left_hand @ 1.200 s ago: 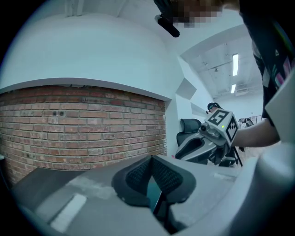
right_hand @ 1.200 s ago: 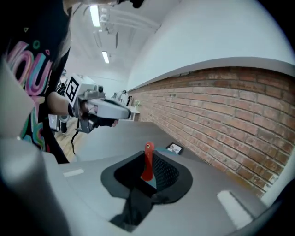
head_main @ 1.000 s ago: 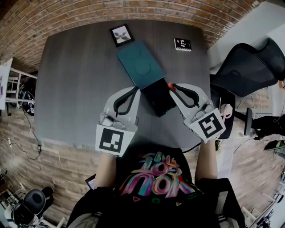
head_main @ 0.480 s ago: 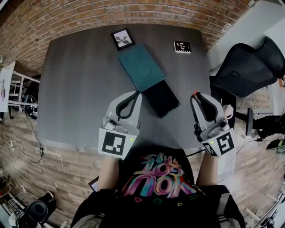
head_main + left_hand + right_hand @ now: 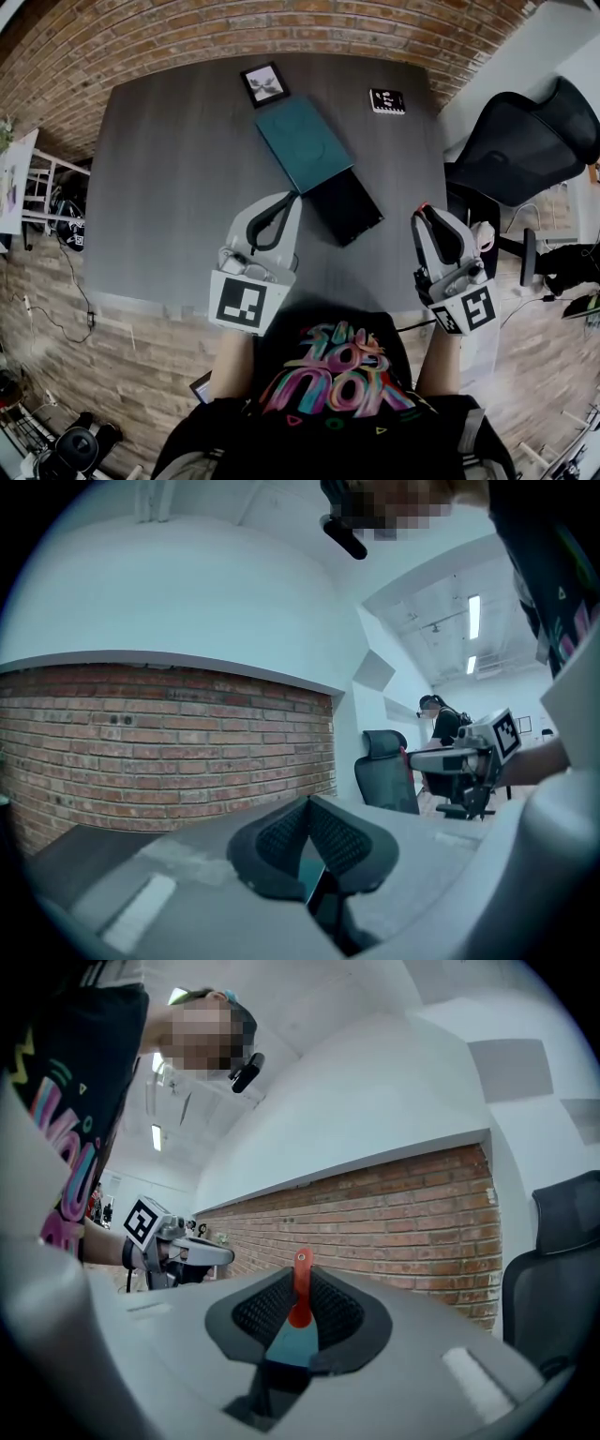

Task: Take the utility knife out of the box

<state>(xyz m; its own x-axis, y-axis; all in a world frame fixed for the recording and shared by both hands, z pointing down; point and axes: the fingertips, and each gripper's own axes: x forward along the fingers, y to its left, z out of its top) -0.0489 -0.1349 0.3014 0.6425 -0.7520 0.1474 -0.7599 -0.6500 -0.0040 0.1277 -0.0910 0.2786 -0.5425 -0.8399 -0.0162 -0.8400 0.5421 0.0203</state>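
**Knife is out and clear of the box, gripped in the right tongs**

Here's the picture from above: the box lies on the grey table, running from 11 o'clock down to 5 o'clock. Its teal sleeve is at the far end, and the black inner tray is pulled out at the near end.

Over at 4 o'clock of that tray, well apart from it, the right gripper hangs at the table's right edge. It has the prize: the utility knife shows as a speck of red at its tip. The right gripper view settles it. The jaws are clamped on the utility knife, whose red end sticks up at 12 o'clock from between the dark ribbed pads, with a teal stretch showing below them.

The left gripper sits at 9 o'clock of the tray, its tip right at the box's edge where sleeve meets tray. Whether it presses there is too close to call. In the left gripper view the jaws are together at the tips with nothing between them, and teal and black show through the gap beneath.

Around the table, a small framed picture lies at 11 o'clock of the box. A marker card is at 2 o'clock, and a black office chair stands at 3 o'clock beyond the table.
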